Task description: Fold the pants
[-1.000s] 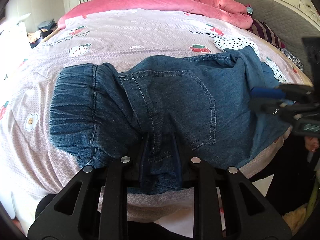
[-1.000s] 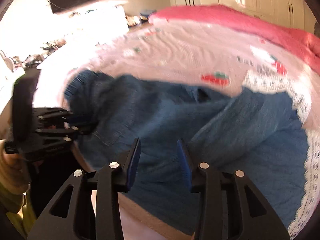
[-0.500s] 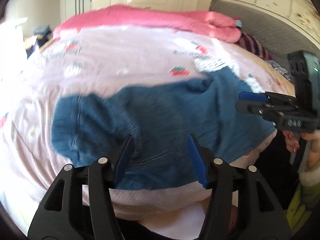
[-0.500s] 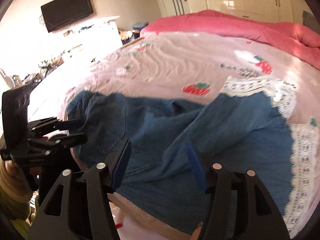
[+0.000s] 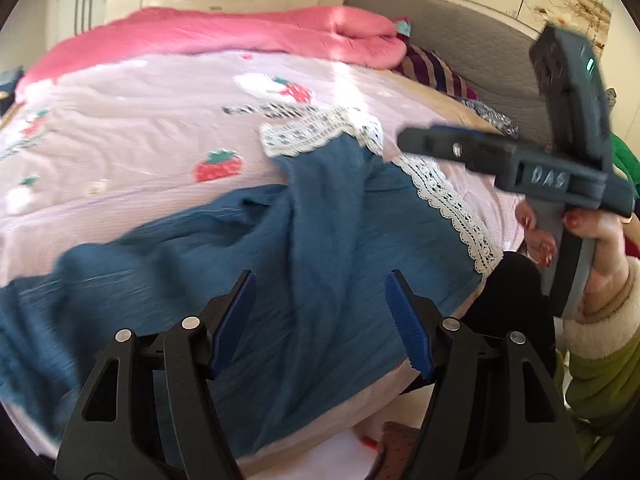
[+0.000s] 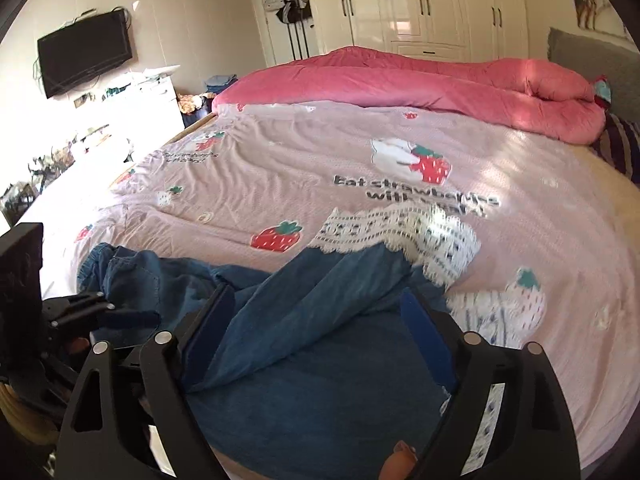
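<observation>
1. Left wrist view: blue denim pants (image 5: 312, 264) lie spread and rumpled on the bed (image 5: 140, 128), near its front edge. One leg is folded diagonally across the other.
2. Leg hems carry white lace trim (image 5: 320, 132); a second lace strip (image 5: 452, 208) runs down the pants' right edge, toward the bed corner.
3. Fabric is blurred at the pants' left end, detail unclear there.
4. Left gripper (image 5: 320, 316) hovers above the pants, fingers (image 5: 236, 312) spread and opening, nothing pinched; denim shows in the gap but is untouched.
5. Right gripper (image 5: 412, 140) sits beyond the pants' lace edge, held by a hand (image 5: 592, 248) in a green, fleece-cuffed sleeve (image 5: 600, 360).
6. Right wrist view: pants (image 6: 320, 320) sit on the near part of the bed (image 6: 320, 168), elastic waistband (image 6: 100, 264) bunched at the pants' left end, lace hem (image 6: 400, 232) at the far right end.
7. Right gripper (image 6: 316, 328) is over the pants' middle, fingers (image 6: 424, 328) wide and opening, clamping nothing.
8. Left gripper (image 6: 132, 316) is just beside the waistband end, not gripping cloth.
9. Pink quilt (image 6: 420, 80) is bundled at the bed's far side, well apart from the pants.
10. Strawberry print sheet (image 6: 276, 236) is under the pants.
11. No container in view holds anything related to the pants; white wardrobe (image 6: 420, 4) behind the bed has its doors closed.
</observation>
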A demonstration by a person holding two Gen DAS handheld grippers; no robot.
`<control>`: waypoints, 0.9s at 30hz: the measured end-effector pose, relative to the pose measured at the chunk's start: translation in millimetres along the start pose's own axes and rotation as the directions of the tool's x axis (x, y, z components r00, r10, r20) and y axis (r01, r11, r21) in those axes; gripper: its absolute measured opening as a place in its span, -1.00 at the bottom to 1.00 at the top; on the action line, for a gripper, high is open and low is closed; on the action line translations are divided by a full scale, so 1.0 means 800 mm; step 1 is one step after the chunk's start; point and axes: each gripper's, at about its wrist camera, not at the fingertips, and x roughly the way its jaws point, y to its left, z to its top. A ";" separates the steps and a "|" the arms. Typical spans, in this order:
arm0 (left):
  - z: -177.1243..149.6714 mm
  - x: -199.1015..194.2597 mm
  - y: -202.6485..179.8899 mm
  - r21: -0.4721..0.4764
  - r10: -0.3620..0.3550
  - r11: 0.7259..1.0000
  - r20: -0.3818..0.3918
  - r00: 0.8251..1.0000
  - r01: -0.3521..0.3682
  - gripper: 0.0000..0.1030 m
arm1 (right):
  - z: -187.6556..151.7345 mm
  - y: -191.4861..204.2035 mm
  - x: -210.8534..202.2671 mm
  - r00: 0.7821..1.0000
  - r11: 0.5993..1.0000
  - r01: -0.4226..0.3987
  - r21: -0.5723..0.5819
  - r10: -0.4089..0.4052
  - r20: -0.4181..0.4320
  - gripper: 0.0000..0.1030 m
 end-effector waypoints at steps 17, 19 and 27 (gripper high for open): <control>-0.003 0.065 0.037 -0.131 -0.127 0.984 -0.025 0.992 0.123 -0.77 | 0.091 0.014 0.187 0.959 0.975 0.046 -0.216 -0.104 -0.263 0.68; -0.004 0.065 0.035 -0.123 -0.134 0.984 -0.021 0.991 0.130 -0.80 | 0.096 0.019 0.212 0.946 0.966 0.065 -0.249 -0.139 -0.293 0.68; -0.006 0.068 0.033 -0.107 -0.131 0.986 -0.014 0.991 0.129 -0.81 | 0.092 0.009 0.277 0.860 0.962 0.033 -0.270 -0.165 -0.483 -0.40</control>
